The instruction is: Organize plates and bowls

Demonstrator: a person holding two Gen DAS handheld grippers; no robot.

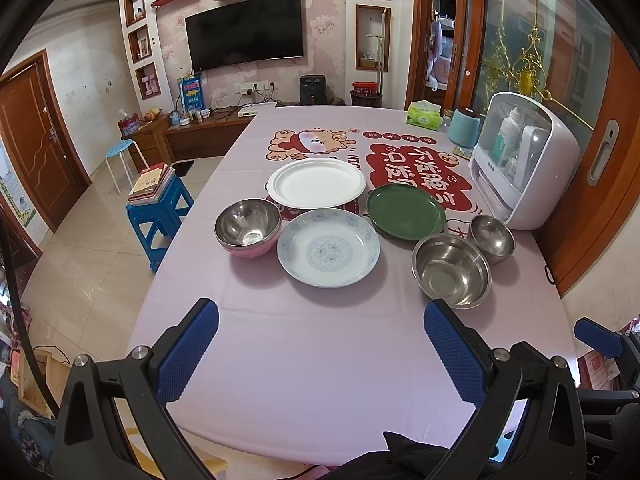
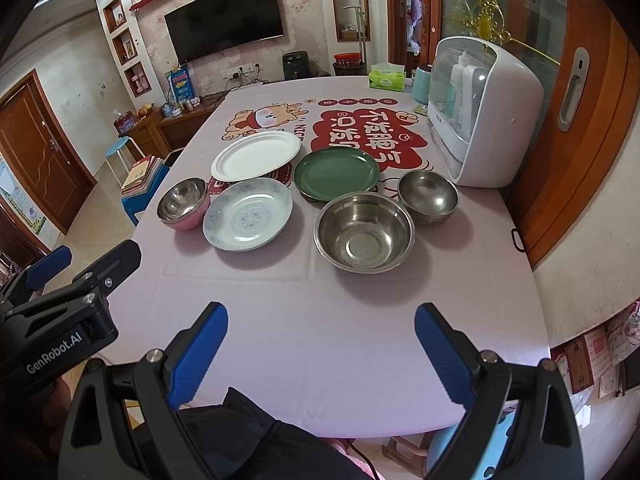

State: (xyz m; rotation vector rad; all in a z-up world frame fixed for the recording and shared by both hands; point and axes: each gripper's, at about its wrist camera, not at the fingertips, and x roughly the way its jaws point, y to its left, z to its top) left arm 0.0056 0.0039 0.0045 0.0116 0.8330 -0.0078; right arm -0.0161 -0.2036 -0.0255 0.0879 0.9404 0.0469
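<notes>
Nothing is looking sorted yet — three plates and three bowls are lying separately mid-desk, while the left claw and right claw are hovering wide open, empty.

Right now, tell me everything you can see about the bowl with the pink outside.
The pink-sided round bowl with a shiny metal lining stands upright and looks empty at the left end of the dishes, on the pale pink tablecloth near the table's left edge. A darker band rings its base; whether that marks a second bowl beneath cannot be told. The blue-patterned white plate lies close on its right; contact is unclear. Neither gripper touches it.
</notes>
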